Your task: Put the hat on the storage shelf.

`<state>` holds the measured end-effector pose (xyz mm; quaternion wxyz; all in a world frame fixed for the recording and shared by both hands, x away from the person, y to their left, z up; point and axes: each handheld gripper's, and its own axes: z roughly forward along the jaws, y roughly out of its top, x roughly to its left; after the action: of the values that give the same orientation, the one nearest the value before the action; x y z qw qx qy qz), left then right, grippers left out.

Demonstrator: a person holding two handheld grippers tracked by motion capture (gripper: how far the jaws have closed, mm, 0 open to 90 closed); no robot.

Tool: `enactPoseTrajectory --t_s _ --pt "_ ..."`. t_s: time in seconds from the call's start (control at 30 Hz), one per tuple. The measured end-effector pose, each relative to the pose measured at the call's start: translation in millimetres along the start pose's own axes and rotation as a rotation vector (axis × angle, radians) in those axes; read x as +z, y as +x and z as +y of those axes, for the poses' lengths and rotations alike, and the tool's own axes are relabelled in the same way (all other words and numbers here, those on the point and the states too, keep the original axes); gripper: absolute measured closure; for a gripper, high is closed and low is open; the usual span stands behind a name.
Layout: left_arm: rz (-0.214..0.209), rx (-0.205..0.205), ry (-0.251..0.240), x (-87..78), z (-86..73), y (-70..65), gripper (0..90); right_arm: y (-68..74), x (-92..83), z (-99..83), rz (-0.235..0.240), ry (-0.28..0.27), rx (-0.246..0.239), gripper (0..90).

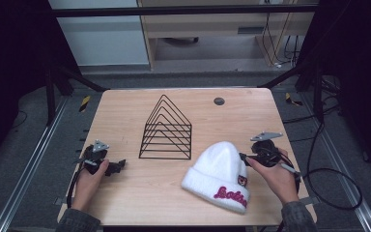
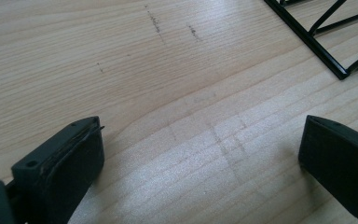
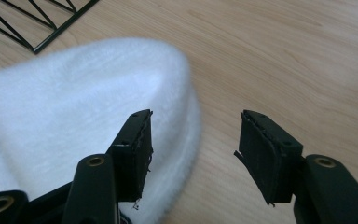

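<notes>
On the table (image 1: 125, 203), going from left to right in the high view, the left tool (image 1: 118, 166) lies at about 8 o'clock from the table's middle, with the person's left hand (image 1: 89, 179) around its body. In the left gripper view its jaws stand wide apart over bare wood, released, with nothing between them; a corner of the black wire rack (image 2: 326, 42) is at 1 o'clock from them.

The wire rack (image 1: 166, 130) stands near the middle of the table, a row of triangular frames on a flat base. A small dark round disc (image 1: 219, 101) sits on the table at 1 o'clock from the rack, near the far edge.

The white knit hat (image 1: 217, 174) lies flat on the table at 5 o'clock from the rack, just beside it but apart. Its cuff, with red letters, points to the near edge.

The right tool (image 1: 244, 157) is at 3 o'clock from the hat, held by the right hand (image 1: 275, 179). In the right gripper view its jaws are half open and grasp nothing: one jaw hangs in front of the hat's (image 3: 74, 107) fuzzy edge, the other over bare wood. Whether the first jaw touches the hat, I cannot tell.
</notes>
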<state>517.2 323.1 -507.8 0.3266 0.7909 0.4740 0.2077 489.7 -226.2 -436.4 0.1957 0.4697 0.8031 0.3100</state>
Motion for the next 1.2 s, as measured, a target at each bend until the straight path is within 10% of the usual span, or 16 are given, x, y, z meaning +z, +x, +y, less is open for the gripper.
enactPoseTrajectory --t_s 0.2,0.7,1.2 --pt "-0.001 0.002 0.000 0.1 0.1 0.3 0.0 -0.7 20.4 16.2 0.077 0.027 0.018 46.2" --pt "-0.001 0.003 0.001 0.0 0.1 0.3 0.0 3.4 71.0 31.2 0.081 0.152 0.022 55.3" --pt "-0.001 0.002 0.001 0.0 0.1 0.2 0.0 9.2 71.0 32.0 0.102 0.156 -0.023 83.0"
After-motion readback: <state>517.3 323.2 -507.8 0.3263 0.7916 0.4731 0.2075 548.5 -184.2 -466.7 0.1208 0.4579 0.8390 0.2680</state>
